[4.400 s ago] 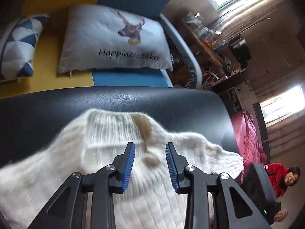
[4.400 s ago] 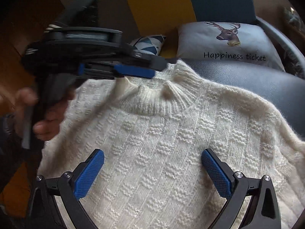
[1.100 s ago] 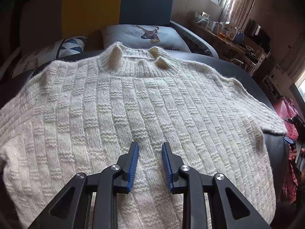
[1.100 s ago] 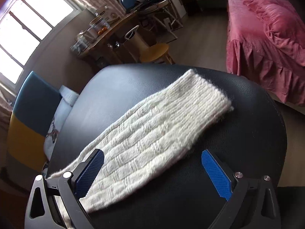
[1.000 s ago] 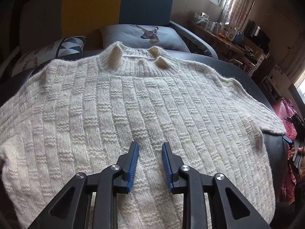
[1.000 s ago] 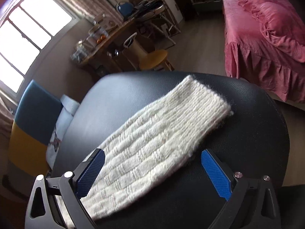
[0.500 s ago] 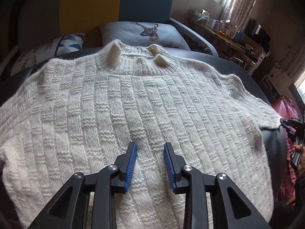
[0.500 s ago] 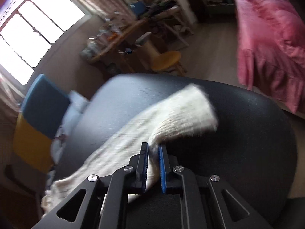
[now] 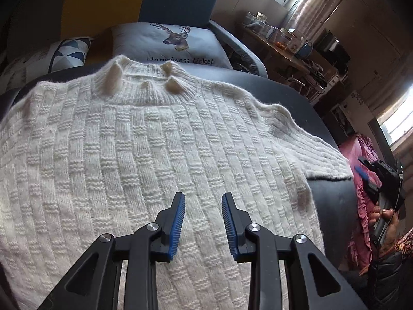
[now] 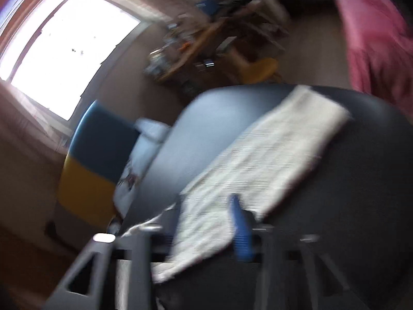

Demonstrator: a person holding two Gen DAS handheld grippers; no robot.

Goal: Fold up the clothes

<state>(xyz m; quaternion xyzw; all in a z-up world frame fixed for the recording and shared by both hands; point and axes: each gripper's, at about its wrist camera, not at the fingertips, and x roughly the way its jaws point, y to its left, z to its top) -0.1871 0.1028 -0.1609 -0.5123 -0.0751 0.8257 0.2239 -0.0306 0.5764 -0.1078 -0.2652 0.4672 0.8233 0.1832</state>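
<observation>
**Right sleeve in the pinch, body spread flat**

We judge the step in hand to be the sleeve fold. The cream basket-weave knit sweater (image 9: 155,155) lies front up and spread flat across the black padded leather surface (image 9: 333,206), its collar toward the deer-print cushion (image 9: 170,44). Its right sleeve (image 10: 273,155) stretches out over the same dark surface. Our right gripper (image 10: 206,230) sits low at the sleeve's near part; the picture is smeared by motion, but knit runs between the blue-padded fingers (image 10: 240,230), so they seem to pinch it. The next move calls for carrying that sleeve inward across the body, keeping the loose knit from stretching or dragging the rest askew. Our left gripper (image 9: 202,222) hovers level over the sweater's lower middle, its fingers spread and holding nothing.
</observation>
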